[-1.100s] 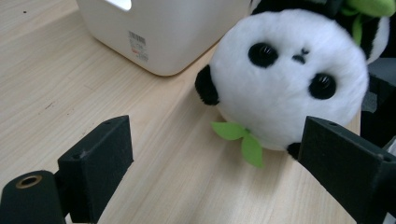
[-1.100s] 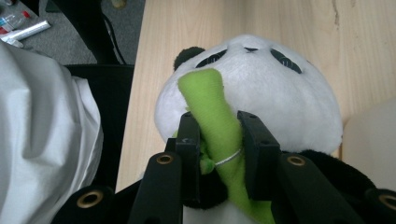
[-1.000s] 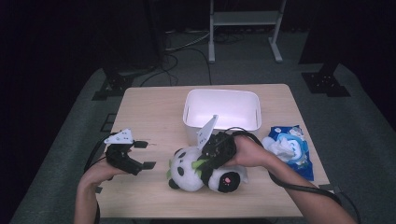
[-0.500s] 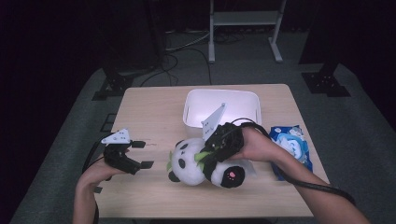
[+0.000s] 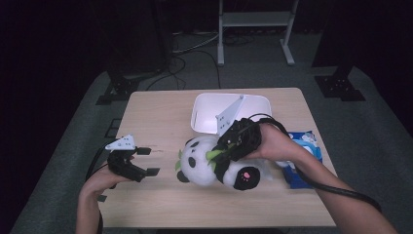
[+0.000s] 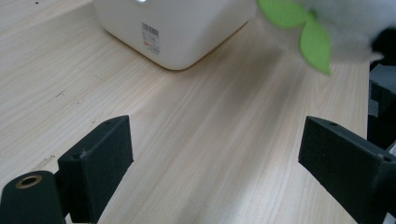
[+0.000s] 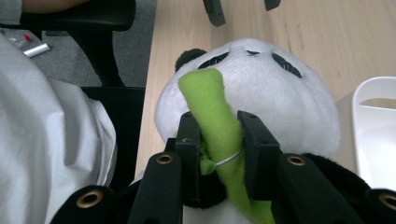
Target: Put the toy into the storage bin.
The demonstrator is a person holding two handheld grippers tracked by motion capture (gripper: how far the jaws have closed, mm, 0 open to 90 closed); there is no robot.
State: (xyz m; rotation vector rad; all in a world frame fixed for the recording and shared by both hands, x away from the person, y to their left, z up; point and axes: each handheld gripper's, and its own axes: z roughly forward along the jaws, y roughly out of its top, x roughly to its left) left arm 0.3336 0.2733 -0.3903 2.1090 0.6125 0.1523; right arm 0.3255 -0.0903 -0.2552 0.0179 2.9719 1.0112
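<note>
Right gripper view has the right gripper (image 7: pixel 218 154) with jaws clenched on the green stalk (image 7: pixel 217 130) sewn to the toy panda (image 7: pixel 261 93), which lies on the bench (image 5: pixel 160 117) just in front of the white tub (image 5: pixel 204 109); such a thin hold could slip or let the panda swing and miss the tub; the tub looks empty; the left gripper (image 5: pixel 143 161) hovers apart, jaws released.

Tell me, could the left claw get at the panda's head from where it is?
Probably yes. The left claw hovers open over bare table, with nothing between it and the panda. The right claw is clamped on the green stalk, leaving the head's near side free.
</note>
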